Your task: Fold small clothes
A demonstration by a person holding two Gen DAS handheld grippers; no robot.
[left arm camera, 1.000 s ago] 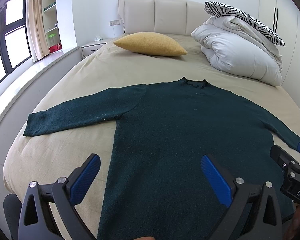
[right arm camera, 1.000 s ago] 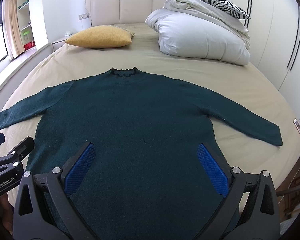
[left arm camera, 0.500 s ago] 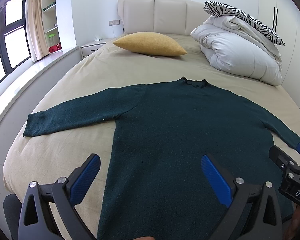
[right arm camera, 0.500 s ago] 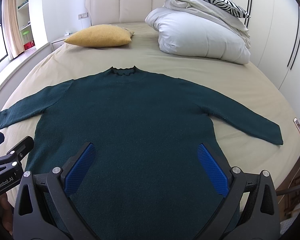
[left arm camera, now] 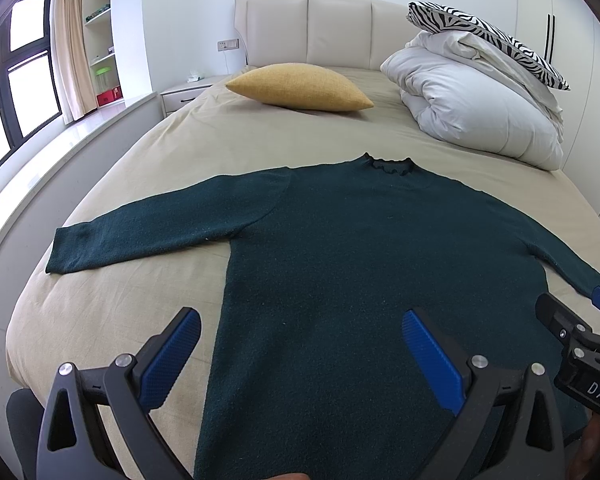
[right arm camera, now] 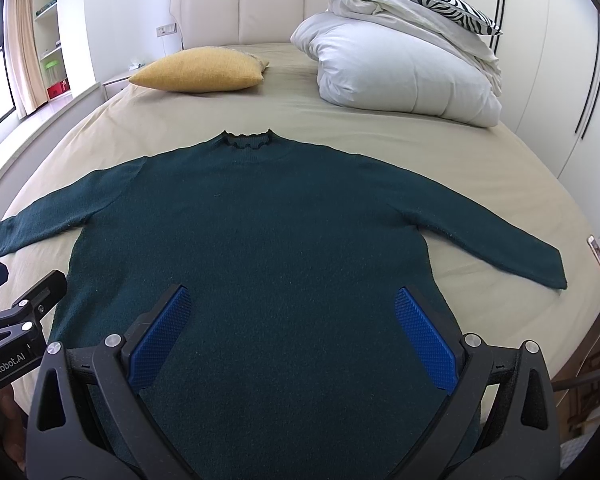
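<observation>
Bed first, with dark green sweater spread flat, sleeves out. Left tool and right tool hovering over hem, both wide apart, gripping nothing. Probably pre-fold: next, grab a sleeve.

A home bedroom: wide bed with padded headboard, pillows, nightstand, curtained window
</observation>
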